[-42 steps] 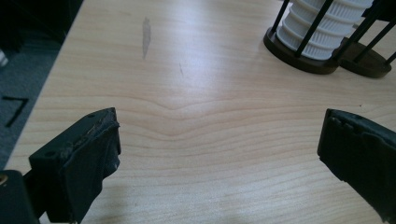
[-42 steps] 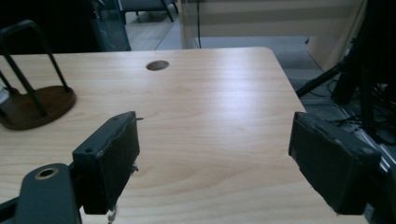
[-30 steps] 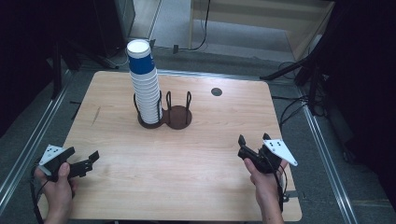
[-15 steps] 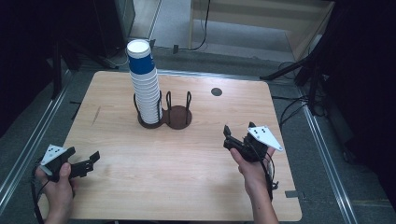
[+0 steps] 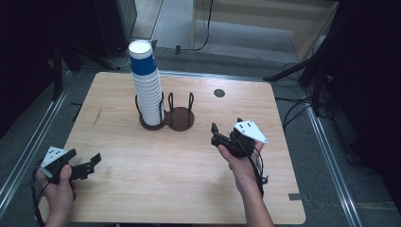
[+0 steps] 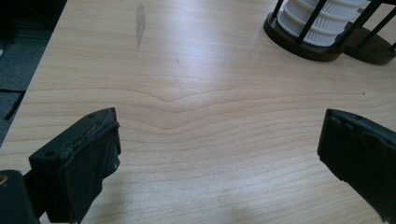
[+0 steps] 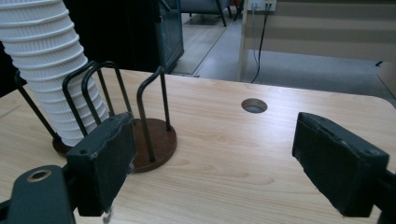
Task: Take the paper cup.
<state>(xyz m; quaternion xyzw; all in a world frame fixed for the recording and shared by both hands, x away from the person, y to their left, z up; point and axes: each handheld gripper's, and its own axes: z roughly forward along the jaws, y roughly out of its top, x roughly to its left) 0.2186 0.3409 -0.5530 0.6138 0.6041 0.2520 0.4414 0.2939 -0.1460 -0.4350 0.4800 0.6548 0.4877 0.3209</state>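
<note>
A tall stack of white ribbed cups point(image 5: 147, 97), its top cup blue, stands in the left ring of a dark wire holder point(image 5: 179, 118); the right ring holds nothing. My right gripper point(image 5: 214, 134) hovers over the table right of the holder, jaws open and pointing at it, nothing between them. In the right gripper view the cup stack point(image 7: 51, 70) and the bare ring point(image 7: 156, 140) lie just beyond the right gripper point(image 7: 212, 154). My left gripper point(image 5: 94, 161) rests low at the table's front left, open, with bare wood between its jaws point(image 6: 219, 140); the cup stack point(image 6: 322, 18) is at that view's top right.
The wooden table point(image 5: 118, 189) has a round cable hole point(image 5: 219, 93) at the back right. Metal rails run along both sides of the table, and cables lie on the floor to the right. Dark furniture stands behind.
My right gripper has moved left and away from the front edge, toward the holder, and risen slightly. The left gripper has stayed in place.
</note>
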